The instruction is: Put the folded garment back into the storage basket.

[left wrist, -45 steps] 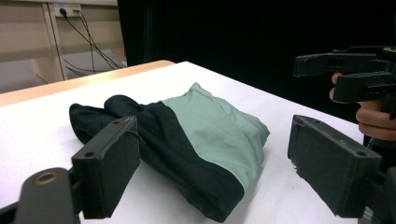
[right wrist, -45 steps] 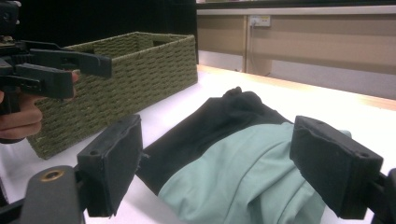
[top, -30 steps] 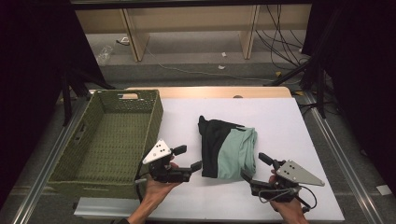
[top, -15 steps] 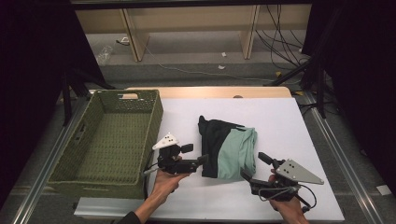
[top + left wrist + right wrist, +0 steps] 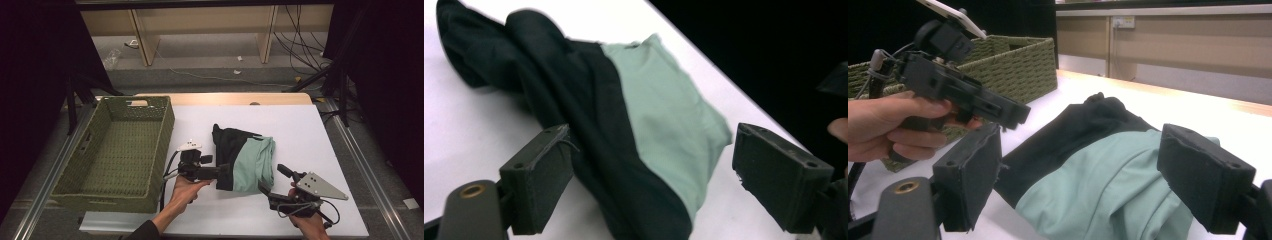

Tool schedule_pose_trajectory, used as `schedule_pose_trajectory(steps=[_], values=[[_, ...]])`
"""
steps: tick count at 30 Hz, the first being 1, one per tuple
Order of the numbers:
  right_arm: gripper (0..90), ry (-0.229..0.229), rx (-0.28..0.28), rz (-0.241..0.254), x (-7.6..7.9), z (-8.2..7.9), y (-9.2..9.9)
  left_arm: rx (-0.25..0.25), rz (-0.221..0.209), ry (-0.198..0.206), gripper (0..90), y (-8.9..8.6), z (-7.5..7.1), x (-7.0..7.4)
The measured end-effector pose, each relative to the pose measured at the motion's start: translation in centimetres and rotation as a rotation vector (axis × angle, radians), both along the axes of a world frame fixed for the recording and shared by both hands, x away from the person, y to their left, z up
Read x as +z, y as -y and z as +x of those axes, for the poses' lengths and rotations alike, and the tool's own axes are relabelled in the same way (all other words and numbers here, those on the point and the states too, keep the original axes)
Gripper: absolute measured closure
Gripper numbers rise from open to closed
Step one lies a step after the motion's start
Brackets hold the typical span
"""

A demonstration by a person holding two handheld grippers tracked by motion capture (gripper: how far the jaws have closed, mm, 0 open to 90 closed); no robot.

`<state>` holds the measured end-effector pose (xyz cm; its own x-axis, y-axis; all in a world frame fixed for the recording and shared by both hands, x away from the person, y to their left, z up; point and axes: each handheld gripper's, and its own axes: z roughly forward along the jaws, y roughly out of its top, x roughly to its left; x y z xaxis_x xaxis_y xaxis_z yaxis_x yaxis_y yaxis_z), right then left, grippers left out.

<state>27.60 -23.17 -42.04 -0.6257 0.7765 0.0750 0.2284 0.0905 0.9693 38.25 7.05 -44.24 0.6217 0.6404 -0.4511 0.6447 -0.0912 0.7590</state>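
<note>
Fingers (image 5: 536, 187) of both grippers gape empty at my folded garment (image 5: 245, 160); basket (image 5: 165, 125) awaits, nothing lifted yet

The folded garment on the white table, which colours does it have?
The folded garment is black and pale green, clearest in the left gripper view.

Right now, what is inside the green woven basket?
The basket looks empty: its woven floor is bare in the high view. The strip behind its near wall is hidden. The folded garment lies outside, on the table.
</note>
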Motion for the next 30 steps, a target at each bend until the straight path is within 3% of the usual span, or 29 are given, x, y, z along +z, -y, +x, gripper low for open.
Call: schedule_pose_trajectory(steps=[7,11,14,17,30], values=[[19.1,-0.004,0.007,-0.002,0.0,0.1,-0.2,0.014,0.026,-0.069,16.6,0.2,0.9,-0.5],[19.2,-0.007,0.008,-0.007,0.0,0.1,-0.2,0.012,0.051,-0.14,16.5,0.5,1.7,-1.0],[19.3,-0.004,0.007,-0.004,0.1,0.1,-0.2,0.008,0.053,-0.159,16.5,0.8,1.9,-1.2],[19.3,-0.004,0.01,-0.007,0.0,0.2,-0.2,-0.003,0.038,-0.211,16.1,1.0,2.3,-1.3],[19.5,-0.005,0.013,-0.008,0.0,0.3,-0.3,0.001,0.021,-0.296,16.6,1.6,3.9,-2.1]])
